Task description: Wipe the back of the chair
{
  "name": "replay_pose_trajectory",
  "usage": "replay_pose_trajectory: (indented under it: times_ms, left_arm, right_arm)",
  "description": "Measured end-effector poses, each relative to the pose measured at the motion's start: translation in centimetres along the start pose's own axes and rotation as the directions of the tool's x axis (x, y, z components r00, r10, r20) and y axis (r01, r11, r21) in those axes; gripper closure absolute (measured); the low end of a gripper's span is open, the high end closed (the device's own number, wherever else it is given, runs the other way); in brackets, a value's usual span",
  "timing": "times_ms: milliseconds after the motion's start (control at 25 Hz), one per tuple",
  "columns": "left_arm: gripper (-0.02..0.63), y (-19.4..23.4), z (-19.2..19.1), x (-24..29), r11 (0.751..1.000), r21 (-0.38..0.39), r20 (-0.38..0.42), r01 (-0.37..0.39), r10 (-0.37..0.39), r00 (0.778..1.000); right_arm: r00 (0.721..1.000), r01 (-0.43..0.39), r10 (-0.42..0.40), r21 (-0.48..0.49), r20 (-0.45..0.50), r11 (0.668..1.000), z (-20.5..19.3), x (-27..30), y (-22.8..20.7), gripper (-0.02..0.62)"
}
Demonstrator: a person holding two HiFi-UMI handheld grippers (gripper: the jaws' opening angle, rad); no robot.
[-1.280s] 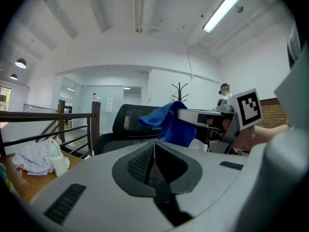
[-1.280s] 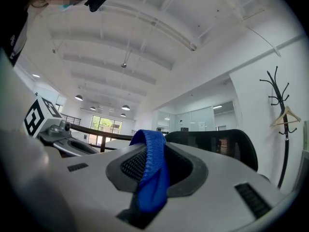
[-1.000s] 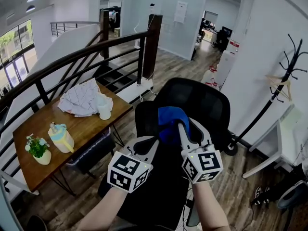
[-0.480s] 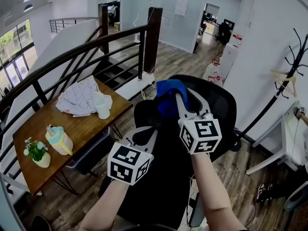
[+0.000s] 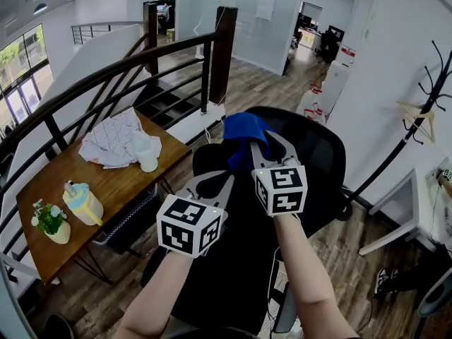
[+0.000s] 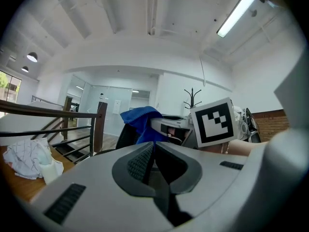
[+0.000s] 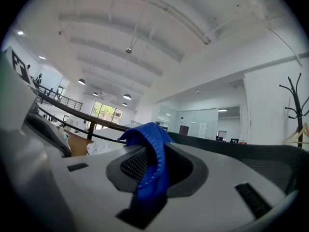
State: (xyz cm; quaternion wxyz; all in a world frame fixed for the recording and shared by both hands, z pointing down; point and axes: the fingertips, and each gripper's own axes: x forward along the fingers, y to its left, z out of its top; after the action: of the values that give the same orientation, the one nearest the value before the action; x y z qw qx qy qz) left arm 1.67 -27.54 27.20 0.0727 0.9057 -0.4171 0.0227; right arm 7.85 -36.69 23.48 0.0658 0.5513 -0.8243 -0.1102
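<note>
Wiping appears in progress: right tongs (image 5: 253, 150) clamp blue cloth (image 5: 240, 129) at top edge of chair back (image 5: 321, 154); left tongs (image 5: 217, 181) closed, empty, below it. Most of back judged outstanding.

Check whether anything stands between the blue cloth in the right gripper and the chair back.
Nothing visible does. The right gripper holds the blue cloth right at the top edge of the chair back. The left gripper, shut and empty, sits lower to the left, not between them.
</note>
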Motion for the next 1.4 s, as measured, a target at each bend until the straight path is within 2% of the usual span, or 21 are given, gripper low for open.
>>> replay_pose_trajectory:
  times_ms: [280,440,880,1120,1400]
  left_arm:
    - [0.584,-1.0,-0.1,0.7,1.000,0.002,-0.002,0.024,-0.024,1.000]
    - [0.584,-1.5,-0.3,1.0,1.000,-0.007,-0.013,0.028,-0.028,1.000]
    - [0.584,-3.9,-1.0,1.9,0.997,-0.018,-0.047,0.078,-0.079,0.996]
    - [0.584,-5.6,-0.7,2.4,0.990,0.000,-0.053,0.139,-0.139,0.989]
    - [0.584,-6.6,-0.8,2.2,0.976,0.010,-0.070,0.216,-0.215,0.974]
  right_arm:
    - [0.997,0.070,-0.071,-0.037,-0.036,0.997,-0.8,-1.4,-2.4,0.512]
    - [0.992,0.119,-0.119,-0.018,-0.041,0.993,-1.6,-3.0,-4.2,0.512]
    - [0.962,0.258,-0.262,-0.051,-0.073,0.965,-2.9,-8.5,-9.9,0.512]
    - [0.934,0.343,-0.347,-0.059,-0.084,0.938,-3.2,-11.6,-12.0,0.512]
    - [0.887,0.447,-0.452,-0.065,-0.097,0.892,-3.4,-15.4,-13.6,0.512]
